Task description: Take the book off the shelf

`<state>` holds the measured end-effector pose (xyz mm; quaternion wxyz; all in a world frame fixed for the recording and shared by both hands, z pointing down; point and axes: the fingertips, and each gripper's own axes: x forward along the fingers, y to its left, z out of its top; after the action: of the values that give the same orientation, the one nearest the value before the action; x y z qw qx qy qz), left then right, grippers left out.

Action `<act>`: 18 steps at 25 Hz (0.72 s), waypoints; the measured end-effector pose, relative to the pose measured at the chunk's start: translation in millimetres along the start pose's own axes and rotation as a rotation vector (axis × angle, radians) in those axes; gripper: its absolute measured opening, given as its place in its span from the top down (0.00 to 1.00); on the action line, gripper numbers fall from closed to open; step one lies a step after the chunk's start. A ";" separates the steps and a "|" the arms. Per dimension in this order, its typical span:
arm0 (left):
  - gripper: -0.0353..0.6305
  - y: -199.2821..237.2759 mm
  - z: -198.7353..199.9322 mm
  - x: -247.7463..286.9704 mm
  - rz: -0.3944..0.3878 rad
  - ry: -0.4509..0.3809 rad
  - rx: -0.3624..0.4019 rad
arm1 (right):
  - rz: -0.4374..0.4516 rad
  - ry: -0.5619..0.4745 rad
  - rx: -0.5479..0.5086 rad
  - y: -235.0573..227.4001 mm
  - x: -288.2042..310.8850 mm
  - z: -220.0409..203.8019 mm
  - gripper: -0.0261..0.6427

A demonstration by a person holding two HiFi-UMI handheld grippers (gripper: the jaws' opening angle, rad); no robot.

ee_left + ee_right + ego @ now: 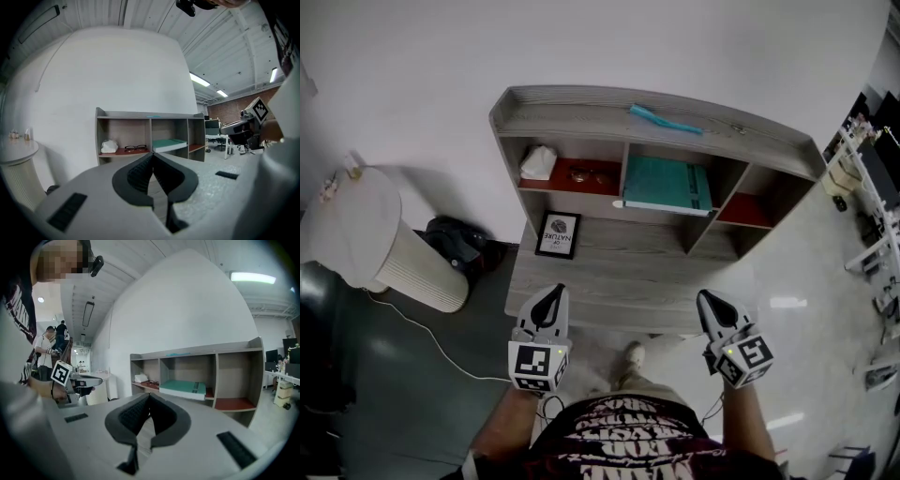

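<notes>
Shelving unit point(656, 117) of grey wood stands against a white wall at the far side of the head view, seen from steeply above. Its upper row has three open compartments. A teal book point(667, 184), the thing to be taken, lies flat in the middle compartment, its near edge jutting a little past the front. The left compartment holds a crumpled white cloth point(538, 162) and a pair of glasses point(584, 174). A thin teal object point(666, 120) lies on the top board. On the lower ledge, below the left compartment, sits a small black-framed sign point(558, 234). Near the bottom of the view, the left gripper point(551, 294) and right gripper point(709, 302) point toward the shelving, well apart from it and from each other. A round white bin point(366, 234) stands on the floor to the left.

Left gripper view: the jaws are pressed together at their tips with nothing between them. Beyond them is the shelving unit point(150, 115), with the cloth point(109, 146) and glasses point(136, 148) at left and the book point(169, 144) in the middle compartment. The right gripper point(234, 127) shows at the right edge.

Right gripper view: this pair of jaws is also fully closed and holds nothing. The book point(183, 388) lies far beyond the tips in the middle compartment. The left gripper point(91, 379) appears at left, and people point(47, 352) stand in the far background.
</notes>
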<state>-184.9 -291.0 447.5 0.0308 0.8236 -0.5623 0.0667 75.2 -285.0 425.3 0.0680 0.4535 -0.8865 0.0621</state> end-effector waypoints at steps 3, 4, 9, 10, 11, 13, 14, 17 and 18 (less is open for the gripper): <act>0.94 2.3 3.0 23.0 -0.002 0.002 -0.002 | -0.004 0.011 0.011 -19.0 16.5 0.4 0.95; 0.94 2.3 3.2 30.5 -0.004 0.005 -0.001 | -0.007 0.015 0.015 -25.2 21.1 0.8 0.95; 0.94 1.5 11.7 66.6 -0.004 0.011 0.002 | 0.021 0.012 0.066 -51.5 43.6 3.1 0.95; 0.94 0.9 13.9 72.8 -0.003 0.011 0.001 | 0.017 0.030 0.069 -59.2 46.3 -0.8 0.95; 0.94 0.2 15.9 78.8 -0.002 0.012 0.001 | 0.010 0.050 0.072 -68.2 48.6 -5.2 0.95; 0.94 -1.2 20.3 91.2 0.002 0.013 0.006 | 0.002 0.069 0.091 -87.1 54.8 -11.2 0.95; 0.94 -1.7 22.7 97.9 0.004 0.014 0.011 | 0.002 0.071 0.102 -96.4 59.0 -12.1 0.95; 0.94 -2.8 29.2 118.4 0.013 0.011 0.021 | 0.021 0.073 0.138 -120.3 73.8 -13.9 0.95; 0.94 -3.6 30.7 125.3 0.017 0.011 0.022 | 0.034 0.074 0.152 -127.5 79.0 -15.8 0.95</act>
<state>-134.3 -409.1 435.4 0.0242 0.8188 -0.5683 0.0775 134.1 -419.2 461.0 0.0651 0.4398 -0.8835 0.1473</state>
